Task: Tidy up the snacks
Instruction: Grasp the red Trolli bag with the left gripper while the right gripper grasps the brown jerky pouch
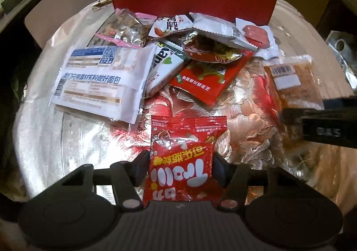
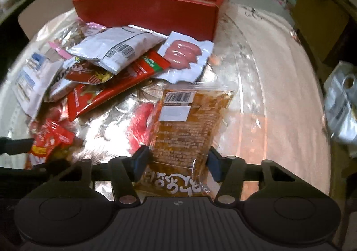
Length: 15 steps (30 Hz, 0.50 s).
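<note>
both grippers [image 1: 181, 167] [image 2: 176, 161] angled steeply down, pinching packets.

"Trolli" is read, inverted, on the red candy bag [image 1: 180, 161]; "我们只用真材实料做好面包" is printed on the white bread wrapper [image 1: 98, 81].

- The candy bag [image 1: 180, 157] is glossy, crinkled red plastic film.
- The brown pack [image 2: 189, 126] is clear, shiny plastic with a matt white paper label.
- The bread bag [image 1: 96, 81], at left, is smooth, translucent white plastic.
- The box [image 1: 191, 3], at the far side, looks like matt red card.
- The cloth [image 1: 250, 121] on the table has a satiny, embossed sheen.
- The left gripper [image 1: 180, 165] is matt black plastic, with a ribbed body.
</note>
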{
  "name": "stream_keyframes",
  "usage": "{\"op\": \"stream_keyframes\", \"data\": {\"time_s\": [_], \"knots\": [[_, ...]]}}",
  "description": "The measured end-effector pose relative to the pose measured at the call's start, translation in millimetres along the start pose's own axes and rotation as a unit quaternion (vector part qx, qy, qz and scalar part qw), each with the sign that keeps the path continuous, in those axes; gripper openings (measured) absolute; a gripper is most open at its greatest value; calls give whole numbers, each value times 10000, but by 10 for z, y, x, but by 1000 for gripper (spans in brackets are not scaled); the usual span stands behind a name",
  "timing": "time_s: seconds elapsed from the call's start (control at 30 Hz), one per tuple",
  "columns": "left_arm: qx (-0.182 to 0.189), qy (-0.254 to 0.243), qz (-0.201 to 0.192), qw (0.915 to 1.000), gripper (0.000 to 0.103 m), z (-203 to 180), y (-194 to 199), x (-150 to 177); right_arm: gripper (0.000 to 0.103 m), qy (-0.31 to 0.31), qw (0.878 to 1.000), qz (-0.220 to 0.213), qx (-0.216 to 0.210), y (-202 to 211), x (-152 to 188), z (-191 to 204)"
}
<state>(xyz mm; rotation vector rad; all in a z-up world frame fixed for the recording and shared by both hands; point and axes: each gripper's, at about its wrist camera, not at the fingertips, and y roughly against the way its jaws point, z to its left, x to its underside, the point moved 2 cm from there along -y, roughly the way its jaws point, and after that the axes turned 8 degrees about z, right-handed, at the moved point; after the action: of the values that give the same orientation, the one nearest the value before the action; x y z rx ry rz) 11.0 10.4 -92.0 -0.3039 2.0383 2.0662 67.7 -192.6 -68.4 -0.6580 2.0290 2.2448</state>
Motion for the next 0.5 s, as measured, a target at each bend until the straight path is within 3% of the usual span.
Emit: {"op": "stream_keyframes", "data": {"time_s": [0.33,0.5], "knots": [[531,285,-87,9981,48,72,154,-37,41,-546,9975,-86,-440,248,160,-271],[353,176,71,9992,48,39,59,-2,47,-498,9986,15,-197,165,156,-270]]}}
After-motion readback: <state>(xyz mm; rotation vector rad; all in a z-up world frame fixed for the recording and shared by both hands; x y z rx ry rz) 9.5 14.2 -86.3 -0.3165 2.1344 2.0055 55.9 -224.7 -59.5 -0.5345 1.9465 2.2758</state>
